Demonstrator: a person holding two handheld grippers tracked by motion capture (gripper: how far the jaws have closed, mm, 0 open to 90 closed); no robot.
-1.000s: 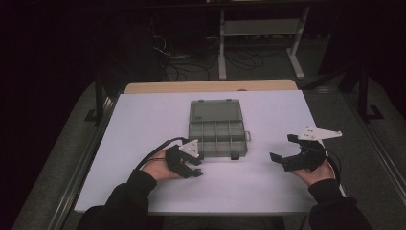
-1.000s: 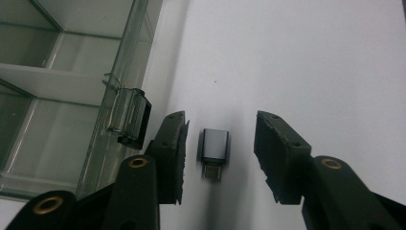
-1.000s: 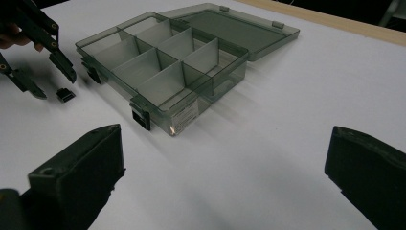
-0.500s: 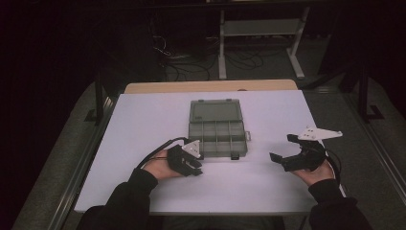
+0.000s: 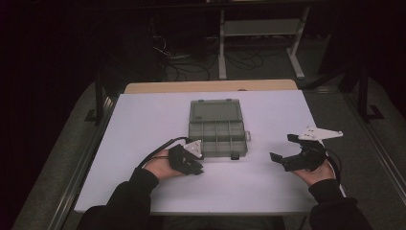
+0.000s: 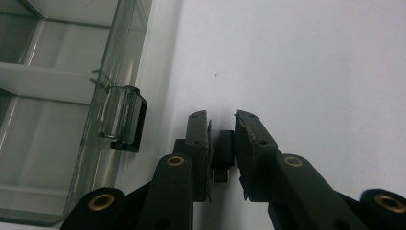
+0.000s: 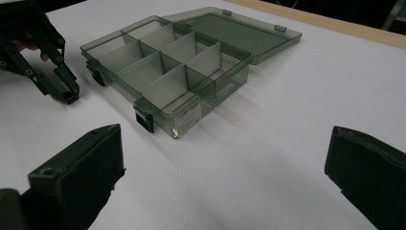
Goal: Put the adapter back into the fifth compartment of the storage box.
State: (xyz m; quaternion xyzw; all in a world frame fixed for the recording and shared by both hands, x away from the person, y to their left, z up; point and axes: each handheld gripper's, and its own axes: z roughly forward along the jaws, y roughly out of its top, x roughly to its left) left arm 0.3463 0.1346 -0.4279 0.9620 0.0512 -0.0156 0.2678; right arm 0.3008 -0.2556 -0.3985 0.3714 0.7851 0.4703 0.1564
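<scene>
Black small part (image 6: 221, 155) now pinched in left gripper (image 5: 195, 165) beside open organizer box (image 5: 218, 129), barely moved since before; right gripper (image 5: 282, 153) wide open, idle, so drop-in looks next.

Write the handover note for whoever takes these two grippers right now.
Left gripper: shut on a small black part, low over the white table, just beside the organizer box near its front latch.
Right gripper: open, holding nothing, off to the box's right.
Box: lid open and laid back, compartments look empty.
Done: part picked up.
Left: probably drop it into a compartment, then close the lid.
</scene>
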